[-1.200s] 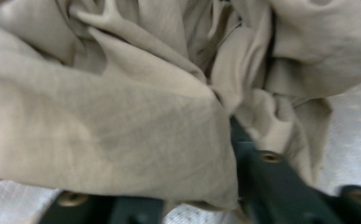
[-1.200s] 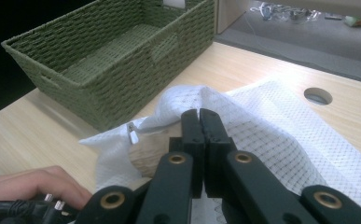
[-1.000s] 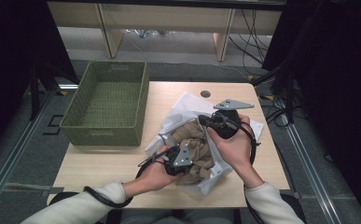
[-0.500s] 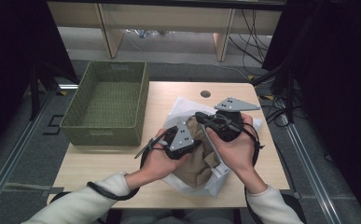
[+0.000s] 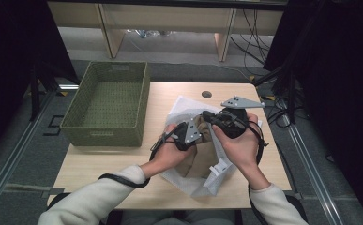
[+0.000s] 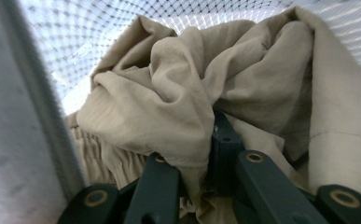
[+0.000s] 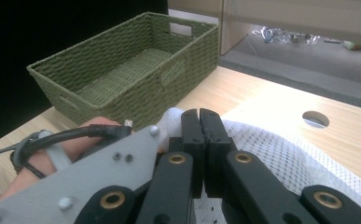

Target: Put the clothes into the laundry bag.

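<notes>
A white mesh bag [image 5: 207, 180] lies on the wooden table [image 5: 99, 164] with a crumpled beige cloth [image 5: 198, 159] inside it. My left gripper [image 5: 195, 133] reaches into the bag's mouth. In the left gripper view its jaws are shut [image 6: 194, 158] on a fold of the beige cloth [image 6: 178, 93], with mesh [image 6: 99, 28] all around. My right gripper [image 5: 207, 117] sits just beyond it at the bag's upper rim. In the right gripper view its jaws meet [image 7: 199, 116] on the edge of the mesh bag [image 7: 281, 149].
A green woven basket [image 5: 106, 105] stands on the table's left side, seen close by in the right gripper view as the basket [image 7: 122, 70]. A round hole [image 5: 206, 94] is in the tabletop behind the bag. Cables trail from both grippers.
My left gripper has moved up and to the right, from the lower part of the bundle to the bag's mouth beside the right gripper. The right gripper has barely shifted.
</notes>
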`<state>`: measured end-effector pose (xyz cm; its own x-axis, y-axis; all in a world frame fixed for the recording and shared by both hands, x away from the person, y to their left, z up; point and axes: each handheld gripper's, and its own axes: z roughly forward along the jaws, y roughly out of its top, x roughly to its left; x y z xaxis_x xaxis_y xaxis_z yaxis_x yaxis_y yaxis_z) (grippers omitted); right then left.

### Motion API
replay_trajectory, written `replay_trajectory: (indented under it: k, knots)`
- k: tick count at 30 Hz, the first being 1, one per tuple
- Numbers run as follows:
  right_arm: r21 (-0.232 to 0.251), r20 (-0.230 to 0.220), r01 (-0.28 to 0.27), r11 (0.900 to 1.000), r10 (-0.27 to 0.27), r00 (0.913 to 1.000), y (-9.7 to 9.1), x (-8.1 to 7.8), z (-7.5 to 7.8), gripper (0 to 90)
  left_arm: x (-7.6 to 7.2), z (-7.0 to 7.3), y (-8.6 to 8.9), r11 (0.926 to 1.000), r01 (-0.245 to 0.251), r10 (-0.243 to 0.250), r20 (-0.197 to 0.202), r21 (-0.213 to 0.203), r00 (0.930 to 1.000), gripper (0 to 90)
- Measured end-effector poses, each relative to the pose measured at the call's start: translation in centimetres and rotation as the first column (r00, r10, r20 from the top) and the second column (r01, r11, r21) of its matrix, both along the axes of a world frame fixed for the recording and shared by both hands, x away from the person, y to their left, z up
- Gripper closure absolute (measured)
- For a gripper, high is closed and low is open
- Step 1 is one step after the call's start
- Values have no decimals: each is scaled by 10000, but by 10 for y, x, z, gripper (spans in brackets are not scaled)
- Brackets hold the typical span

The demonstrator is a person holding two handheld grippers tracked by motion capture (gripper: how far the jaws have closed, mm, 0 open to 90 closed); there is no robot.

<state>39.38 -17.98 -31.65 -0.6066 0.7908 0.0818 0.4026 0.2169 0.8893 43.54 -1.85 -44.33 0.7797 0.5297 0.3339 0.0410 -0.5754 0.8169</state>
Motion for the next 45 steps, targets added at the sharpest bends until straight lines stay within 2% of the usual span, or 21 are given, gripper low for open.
replay_trajectory:
  k: [2, 3, 5, 6, 7, 9, 10, 12, 19, 24, 26, 28, 29, 31, 32, 33, 35, 38, 39, 43, 45]
  knots:
    - [-39, -140, 87, 10000, -88, 9999, -1, 2, -2, 900, 3, -1, 1, 9989, 195, -196, 18, 420, 9998, 781]
    - [-58, -195, 203, 9998, -204, 9996, -1, 2, -3, 900, 2, -4, -1, 9999, 69, -69, -30, 84, 10000, 771]
    - [-151, -201, 162, 9998, -165, 9997, -3, 4, -4, 900, 3, -2, 0, 9966, 551, -553, 20, 612, 9985, 712]
    - [-89, -273, 182, 9998, -184, 9995, -3, 5, -5, 900, 1, -5, -2, 9992, 410, -410, -61, 29, 9991, 690]
    - [-217, -76, 256, 9994, -258, 9996, -4, 5, -5, 900, 1, -4, 0, 9977, 645, -643, -105, 185, 9979, 658]
    - [-77, -240, 243, 9997, -244, 9994, -4, 6, -5, 900, -3, -4, 4, 9974, 702, -706, -217, -166, 9973, 582]
    - [-67, -272, 229, 9997, -231, 9994, -5, 6, -5, 900, -3, -1, 7, 9957, 924, -923, -390, 11, 9950, 551]
    - [-45, -405, 238, 9997, -239, 9989, -5, 6, -5, 900, -7, 3, 15, 9942, 1057, -1070, -661, -221, 9921, 488]
    - [-154, -234, 250, 9996, -254, 9994, -5, 6, -6, 900, -29, 15, 45, 9860, 1414, -1509, -1127, -887, 9821, 396]
    - [-343, -181, 293, 9990, -300, 9994, -5, 5, -4, 900, -47, 10, 54, 9799, 1892, -1963, -1338, -640, 9714, 354]
    - [-333, -196, 285, 9990, -292, 9994, -5, 5, -4, 900, -52, 7, 55, 9777, 2029, -2092, -1592, -549, 9648, 334]
    - [-343, -200, 273, 9990, -280, 9994, -5, 5, -4, 900, -55, 3, 52, 9750, 2185, -2223, -1651, -410, 9609, 315]
    - [-55, -307, 261, 9996, -262, 9992, -3, 5, -5, 900, -55, -1, 50, 9736, 2261, -2283, -1692, -326, 9588, 307]
    - [-166, -192, 203, 9997, -206, 9996, -3, 6, -6, 900, -57, -9, 44, 9718, 2356, -2332, -1850, -94, 9547, 298]
    - [-123, -248, 220, 9997, -223, 9994, -3, 5, -6, 900, -57, -13, 41, 9673, 2520, -2423, -1945, 267, 9505, 294]
    - [-265, -162, 129, 9996, -133, 9998, -3, 6, -6, 900, -58, -18, 36, 9679, 2500, -2398, -1986, 274, 9503, 287]
    - [-226, -242, 236, 9995, -242, 9994, -3, 6, -6, 900, -58, -25, 27, 9622, 2621, -2423, -2058, 747, 9481, 294]
    - [-249, -384, 186, 9995, -196, 9991, -3, 6, -7, 900, -59, -37, 13, 9605, 2486, -2226, -1909, 1253, 9560, 329]
    - [-243, -443, 205, 9995, -216, 9988, -3, 6, -7, 900, -59, -38, 10, 9662, 2249, -2019, -1720, 1263, 9642, 366]
    - [-239, -311, 169, 9996, -176, 9994, -2, 7, -8, 900, -53, -38, 3, 9700, 2074, -1851, -1681, 1267, 9682, 661]
    - [-395, -229, 237, 9989, -246, 9994, -2, 6, -8, 900, -47, -33, 2, 9795, 1858, -1704, -1720, 779, 9703, 801]
